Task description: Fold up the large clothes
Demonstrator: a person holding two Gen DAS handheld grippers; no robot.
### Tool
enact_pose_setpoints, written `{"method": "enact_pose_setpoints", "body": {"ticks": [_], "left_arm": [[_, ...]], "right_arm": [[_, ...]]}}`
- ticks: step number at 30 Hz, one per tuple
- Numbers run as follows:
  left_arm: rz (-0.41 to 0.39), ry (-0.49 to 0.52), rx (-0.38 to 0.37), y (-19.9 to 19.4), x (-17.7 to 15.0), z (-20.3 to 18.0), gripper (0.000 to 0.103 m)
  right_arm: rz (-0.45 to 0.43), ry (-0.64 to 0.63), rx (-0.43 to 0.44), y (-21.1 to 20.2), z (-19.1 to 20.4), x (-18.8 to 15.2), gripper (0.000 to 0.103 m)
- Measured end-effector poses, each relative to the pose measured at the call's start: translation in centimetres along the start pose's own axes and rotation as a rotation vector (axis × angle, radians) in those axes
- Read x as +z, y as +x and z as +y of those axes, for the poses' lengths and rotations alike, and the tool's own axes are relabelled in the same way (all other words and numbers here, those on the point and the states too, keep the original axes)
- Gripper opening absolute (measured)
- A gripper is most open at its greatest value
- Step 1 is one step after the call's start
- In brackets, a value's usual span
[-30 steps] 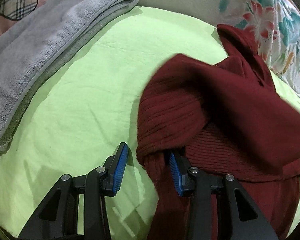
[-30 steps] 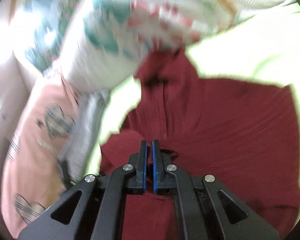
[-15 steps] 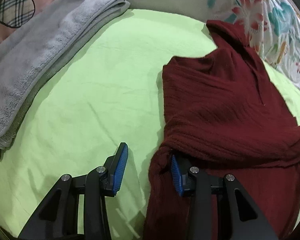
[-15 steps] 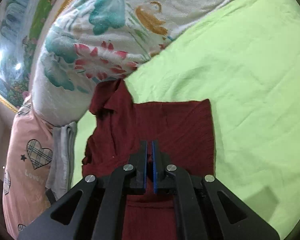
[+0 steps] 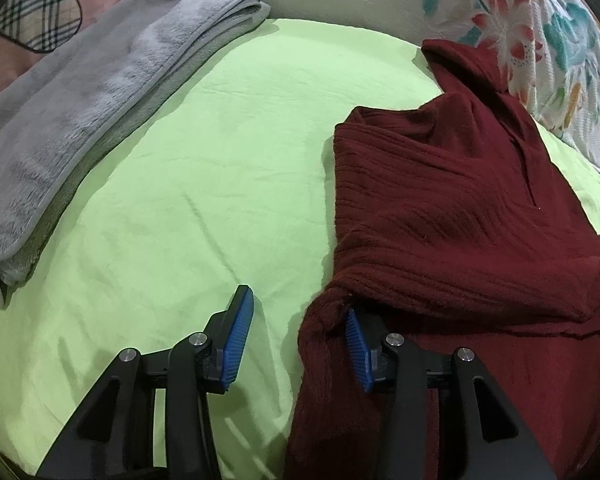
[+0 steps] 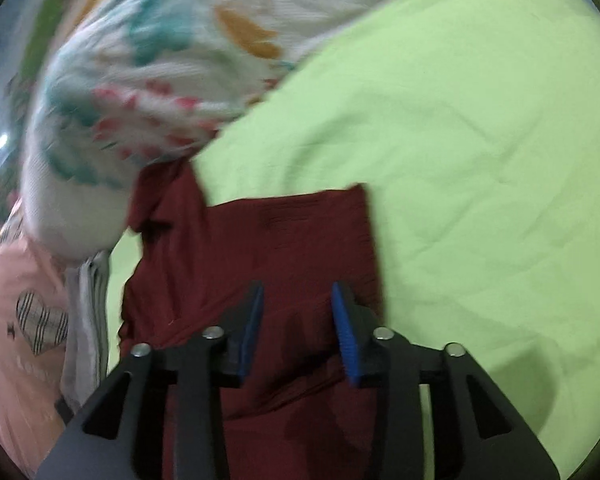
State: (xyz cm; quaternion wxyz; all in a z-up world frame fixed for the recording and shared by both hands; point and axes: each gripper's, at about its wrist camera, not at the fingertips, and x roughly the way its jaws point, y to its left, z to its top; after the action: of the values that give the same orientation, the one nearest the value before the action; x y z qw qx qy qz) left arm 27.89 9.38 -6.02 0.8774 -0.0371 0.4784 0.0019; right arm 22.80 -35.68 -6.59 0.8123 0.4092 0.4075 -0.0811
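A dark red ribbed sweater (image 5: 452, 208) lies on the green sheet (image 5: 204, 184), its top part folded over the lower body. It also shows in the right wrist view (image 6: 268, 248). My left gripper (image 5: 296, 340) is open at the sweater's left edge; a bunched fold of cloth lies against the right finger and the left finger is over bare sheet. My right gripper (image 6: 298, 332) is open just above the sweater's right side, nothing between its jaws. This view is blurred by motion.
A folded grey towel (image 5: 80, 92) lies at the left of the bed. A floral pillow (image 5: 540, 40) sits behind the sweater, also in the right wrist view (image 6: 148, 80). A pink heart-print cushion (image 6: 24, 320) is at far left. Green sheet (image 6: 480, 160) extends right.
The sweater's top part was carried over and laid down on its body. My right gripper, shut before, has opened and let go of the cloth. My left gripper stayed open in place.
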Motion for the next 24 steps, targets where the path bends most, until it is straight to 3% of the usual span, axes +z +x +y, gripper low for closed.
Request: {"method": "enact_pose_setpoints", "body": {"ticks": [3, 6, 8, 10, 12, 15, 17, 20, 21, 22, 23, 24], "left_arm": [[-0.009, -0.020, 0.002, -0.2, -0.5, 0.3, 0.047], [-0.021, -0.037, 0.008, -0.4, -1.0, 0.4, 0.047], [-0.026, -0.051, 0.004, -0.5, -1.1, 0.6, 0.048], [-0.026, -0.061, -0.005, -0.5, -1.1, 0.9, 0.048], [-0.029, -0.064, -0.010, -0.5, -1.2, 1.0, 0.048], [-0.036, -0.062, -0.017, -0.5, -1.3, 1.1, 0.048], [-0.042, -0.060, -0.025, -0.5, -1.4, 1.3, 0.048], [-0.050, -0.072, -0.035, -0.6, -1.8, 1.5, 0.048], [-0.055, -0.076, -0.037, -0.6, -1.9, 1.5, 0.048], [-0.058, -0.076, -0.037, -0.6, -2.0, 1.6, 0.048], [-0.060, -0.073, -0.035, -0.7, -2.0, 1.6, 0.048], [-0.061, -0.070, -0.032, -0.7, -2.1, 1.6, 0.048]], "right_arm": [[-0.004, -0.137, 0.065, -0.5, 4.4, -0.9, 0.043], [0.113, -0.279, 0.204, 2.2, 10.7, -2.3, 0.046], [0.183, -0.385, 0.282, 5.0, 15.3, -3.7, 0.066], [0.253, -0.451, 0.367, 8.1, 19.3, -5.2, 0.073], [0.323, -0.484, 0.415, 11.8, 22.7, -6.3, 0.073], [0.418, -0.541, 0.395, 17.9, 27.7, -7.9, 0.073], [0.455, -0.651, 0.325, 20.8, 30.3, -9.5, 0.073], [0.585, -0.683, 0.187, 25.5, 31.8, -11.1, 0.072], [0.581, -0.690, 0.205, 26.1, 32.2, -11.4, 0.072], [0.574, -0.702, 0.223, 26.3, 32.6, -11.5, 0.066], [0.576, -0.702, 0.253, 26.5, 33.1, -11.5, 0.028], [0.592, -0.681, 0.266, 26.9, 33.2, -11.5, 0.004]]}}
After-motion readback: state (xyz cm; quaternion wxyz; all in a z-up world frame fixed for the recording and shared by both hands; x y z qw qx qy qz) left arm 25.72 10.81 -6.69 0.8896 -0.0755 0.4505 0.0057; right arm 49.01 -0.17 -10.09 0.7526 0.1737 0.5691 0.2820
